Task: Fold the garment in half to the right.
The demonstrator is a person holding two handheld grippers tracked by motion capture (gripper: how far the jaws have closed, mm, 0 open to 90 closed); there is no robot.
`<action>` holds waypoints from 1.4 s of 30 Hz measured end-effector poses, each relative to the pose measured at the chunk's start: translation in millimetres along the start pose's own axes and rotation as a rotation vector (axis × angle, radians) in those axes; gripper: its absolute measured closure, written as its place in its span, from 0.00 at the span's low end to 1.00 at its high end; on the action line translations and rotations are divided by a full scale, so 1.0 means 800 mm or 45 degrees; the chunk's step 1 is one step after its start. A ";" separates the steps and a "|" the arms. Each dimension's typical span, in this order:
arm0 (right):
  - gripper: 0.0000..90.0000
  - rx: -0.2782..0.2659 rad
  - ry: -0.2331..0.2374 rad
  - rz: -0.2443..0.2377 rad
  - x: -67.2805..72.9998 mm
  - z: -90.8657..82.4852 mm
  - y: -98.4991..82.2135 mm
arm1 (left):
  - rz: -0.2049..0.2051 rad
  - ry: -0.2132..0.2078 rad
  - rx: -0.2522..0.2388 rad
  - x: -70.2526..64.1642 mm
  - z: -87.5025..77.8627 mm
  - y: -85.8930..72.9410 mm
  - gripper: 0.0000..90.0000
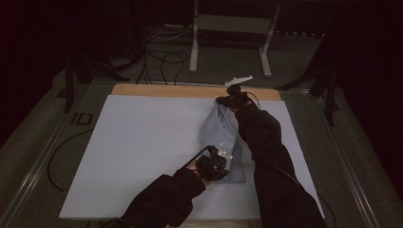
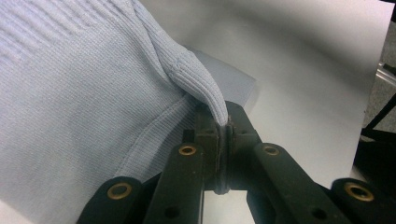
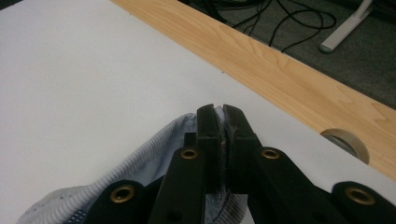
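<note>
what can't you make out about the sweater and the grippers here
- High view: part of the light blue knit sweater is covered by the right sleeve; the dim light hides both grippers' jaws.
- Left gripper view: the sweater runs off the left edge; its overall shape is unclear.
- Right gripper view: the closed jaws hide the pinched fabric; the tape roll is partly hidden by the white board.

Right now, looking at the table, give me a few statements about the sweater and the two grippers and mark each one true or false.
1. The left gripper is shut on a ribbed edge of the light blue sweater. True.
2. The right gripper hangs open above the sweater. False: it is shut on the sweater's edge.
3. The sweater lies on a white sheet. True.
4. The sweater is spread flat across the whole sheet. False: it is bunched between the two grippers, on the sheet's right part.
5. A wooden strip borders the sheet's far edge. True.
</note>
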State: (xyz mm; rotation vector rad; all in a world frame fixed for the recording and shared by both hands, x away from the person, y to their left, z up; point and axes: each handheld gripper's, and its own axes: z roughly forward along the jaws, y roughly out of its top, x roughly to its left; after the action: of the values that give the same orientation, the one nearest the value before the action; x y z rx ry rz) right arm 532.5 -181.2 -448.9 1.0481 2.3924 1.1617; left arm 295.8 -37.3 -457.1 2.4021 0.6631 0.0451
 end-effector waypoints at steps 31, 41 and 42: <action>0.46 0.027 -0.019 0.124 -0.010 0.026 -0.019 | -0.066 0.015 0.064 0.008 0.053 0.001 0.96; 0.16 -0.018 -0.016 0.138 -0.013 -0.013 -0.021 | -0.074 0.006 0.053 0.004 0.060 0.009 0.96; 0.16 -0.026 -0.021 0.143 -0.013 -0.017 -0.020 | -0.076 0.007 0.045 0.003 0.060 0.010 0.96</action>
State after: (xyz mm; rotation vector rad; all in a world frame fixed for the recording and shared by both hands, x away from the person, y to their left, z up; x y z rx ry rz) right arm 524.5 -202.8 -453.4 1.1941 2.3302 1.2069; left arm 310.8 -69.4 -491.1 2.4151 0.7438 0.0145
